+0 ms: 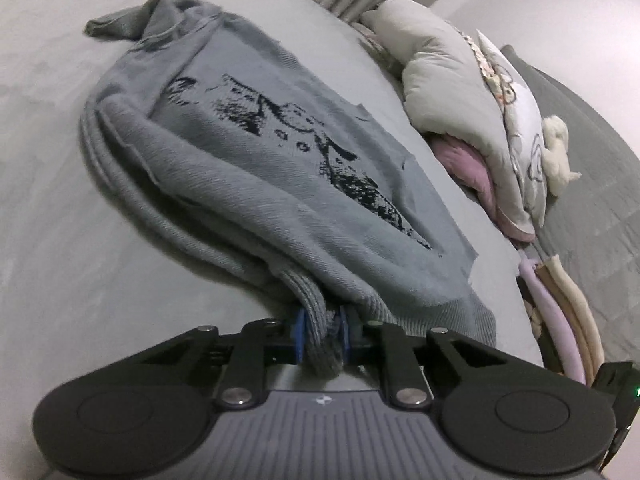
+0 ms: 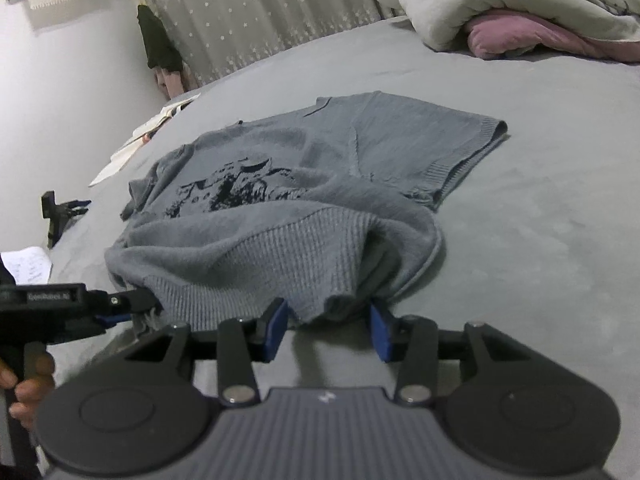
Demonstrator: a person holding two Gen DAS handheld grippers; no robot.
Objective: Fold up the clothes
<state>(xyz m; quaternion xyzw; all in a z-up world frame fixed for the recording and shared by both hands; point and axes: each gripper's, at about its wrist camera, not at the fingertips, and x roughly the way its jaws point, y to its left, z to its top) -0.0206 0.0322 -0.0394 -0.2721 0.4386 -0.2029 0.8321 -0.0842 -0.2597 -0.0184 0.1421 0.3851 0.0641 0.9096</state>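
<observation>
Down low, left claw (image 1: pixel 323 330) clamped on a bunched ribbed hem of the grey sweater (image 1: pixel 256 168), blue pads (image 1: pixel 301 332) squeezing the knit. Right claw (image 2: pixel 329 330) parted, pads apart at the sweater's near edge, gripping nothing. Beyond, sweater spread half-folded on the grey bed (image 2: pixel 520 208), dark print facing up. Further back, heaped bedding (image 1: pixel 448 92) and a starred curtain (image 2: pixel 256 12).

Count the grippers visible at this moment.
2. The left gripper is shut on the grey sweater's ribbed hem at its near corner. The right gripper sits at the hem beside it, jaws apart. None seems hidden.
</observation>
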